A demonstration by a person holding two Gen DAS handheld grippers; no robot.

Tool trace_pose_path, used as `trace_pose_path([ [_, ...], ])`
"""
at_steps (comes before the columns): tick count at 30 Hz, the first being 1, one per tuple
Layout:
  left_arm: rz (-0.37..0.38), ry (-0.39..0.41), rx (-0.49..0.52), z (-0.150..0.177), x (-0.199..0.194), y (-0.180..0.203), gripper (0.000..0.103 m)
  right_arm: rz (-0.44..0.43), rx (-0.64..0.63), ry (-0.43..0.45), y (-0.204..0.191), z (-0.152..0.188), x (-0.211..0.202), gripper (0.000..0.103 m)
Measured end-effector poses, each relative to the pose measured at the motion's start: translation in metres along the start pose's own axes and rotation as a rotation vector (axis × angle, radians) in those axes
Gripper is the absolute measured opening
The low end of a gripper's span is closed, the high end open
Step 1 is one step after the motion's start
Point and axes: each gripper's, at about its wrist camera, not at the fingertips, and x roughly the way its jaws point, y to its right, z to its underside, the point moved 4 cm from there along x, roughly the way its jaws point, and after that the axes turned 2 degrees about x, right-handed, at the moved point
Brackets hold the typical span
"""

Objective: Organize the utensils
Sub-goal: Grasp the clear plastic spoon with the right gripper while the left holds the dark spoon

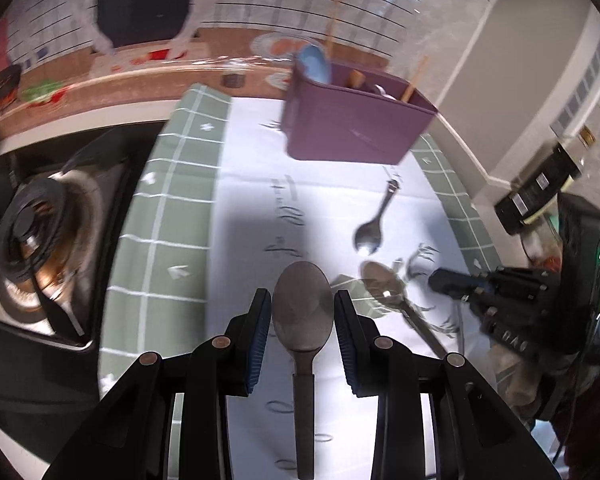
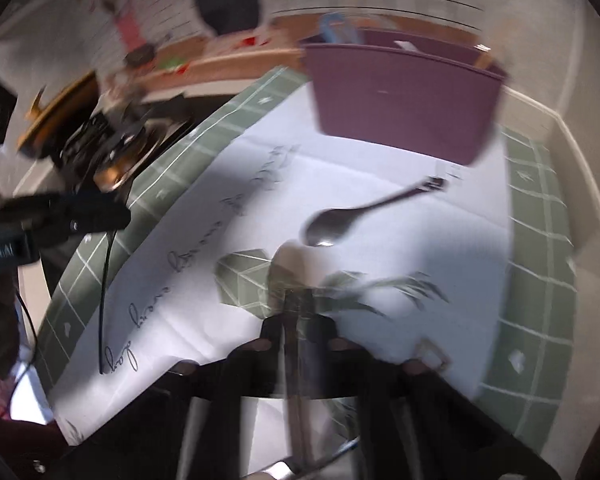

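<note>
A large grey spoon (image 1: 303, 308) sits between the blue pads of my left gripper (image 1: 302, 320), which is shut on its bowl, the handle running back toward the camera. To the right, my right gripper (image 2: 296, 330) is shut with the handle of a shiny metal spoon (image 2: 296, 268) running between its fingers; the view is blurred. That spoon (image 1: 384, 288) lies by a leaf print on the cloth. A small teaspoon (image 1: 367, 236) (image 2: 324, 228) lies loose farther on. Behind it stands a purple utensil caddy (image 1: 352, 132) (image 2: 404, 100) holding a blue spoon and chopsticks.
A white cloth with a green checked border (image 1: 164, 208) covers the counter. A gas burner (image 1: 32, 240) sits to the left of it. A dark bottle (image 1: 540, 188) stands at the right by the wall. A tiled wall rises behind the caddy.
</note>
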Motion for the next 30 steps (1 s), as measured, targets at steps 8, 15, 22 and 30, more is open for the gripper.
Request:
trace_pose_path([
  [8, -0.012, -0.052, 0.065, -0.007, 0.032, 0.025, 0.033, -0.03, 0.099, -0.004, 0.031, 0.014, -0.017, 0.006],
  [15, -0.034, -0.04, 0.038, -0.007, 0.028, 0.012, 0.033, -0.081, -0.011, -0.098, -0.003, 0.034, 0.004, 0.006],
  [22, -0.026, -0.002, 0.0, -0.006, 0.013, 0.001, 0.033, -0.004, -0.079, -0.092, -0.027, 0.019, 0.02, 0.014],
  [30, 0.001, 0.029, -0.03, -0.008, 0.001, -0.006, 0.033, 0.086, -0.146, -0.111, -0.03, 0.01, 0.033, 0.012],
])
